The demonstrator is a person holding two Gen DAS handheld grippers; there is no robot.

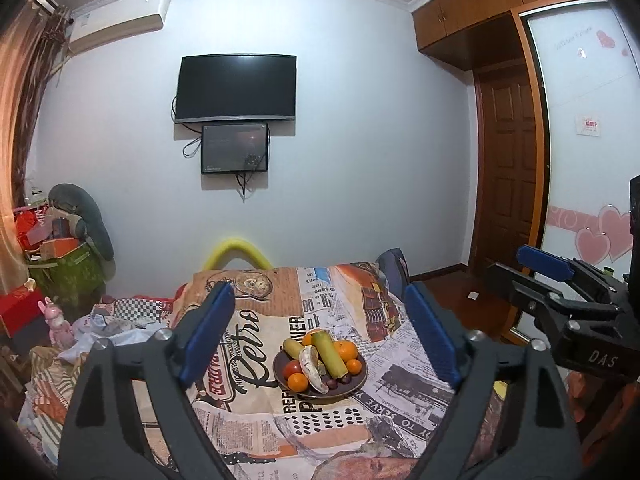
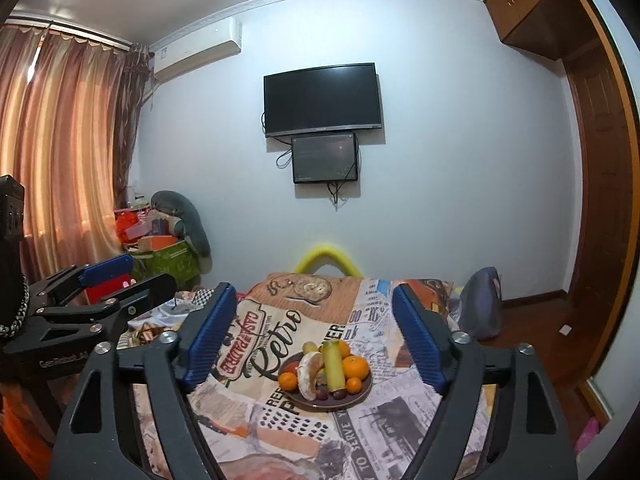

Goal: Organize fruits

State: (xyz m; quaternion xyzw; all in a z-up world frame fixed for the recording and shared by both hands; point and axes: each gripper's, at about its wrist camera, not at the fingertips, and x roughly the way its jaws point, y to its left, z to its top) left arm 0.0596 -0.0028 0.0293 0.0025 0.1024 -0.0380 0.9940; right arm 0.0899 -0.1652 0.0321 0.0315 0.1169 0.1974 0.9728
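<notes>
Nearest to me, my left gripper [image 1: 320, 338] holds its blue-padded jaws spread wide with nothing between them, and my right gripper [image 2: 314, 338] stands just as wide and empty. Both hang above the near part of the table, well apart from the fruit.

Just beyond, framed between the fingers, sits the round dark brown plate [image 1: 356, 385] [image 2: 362, 394]. It carries a heap: a tall green-yellow stalk piece [image 1: 330, 353] [image 2: 333, 365] lying across the middle, a pale peeled citrus piece [image 1: 311, 368] [image 2: 310, 376] at its 9 o'clock, small oranges [image 1: 345, 350] [image 2: 355, 367] around the rim, a red tomato [image 1: 292, 368], and dark grapes [image 1: 338, 380] at 6 o'clock.

The plate rests on a retro newspaper-print tablecloth [image 1: 256, 328] [image 2: 264, 320]. At 12 o'clock, far off, a black television [image 1: 237, 88] [image 2: 322, 98] hangs on the pale wall, a smaller screen [image 1: 234, 149] just below it.
</notes>
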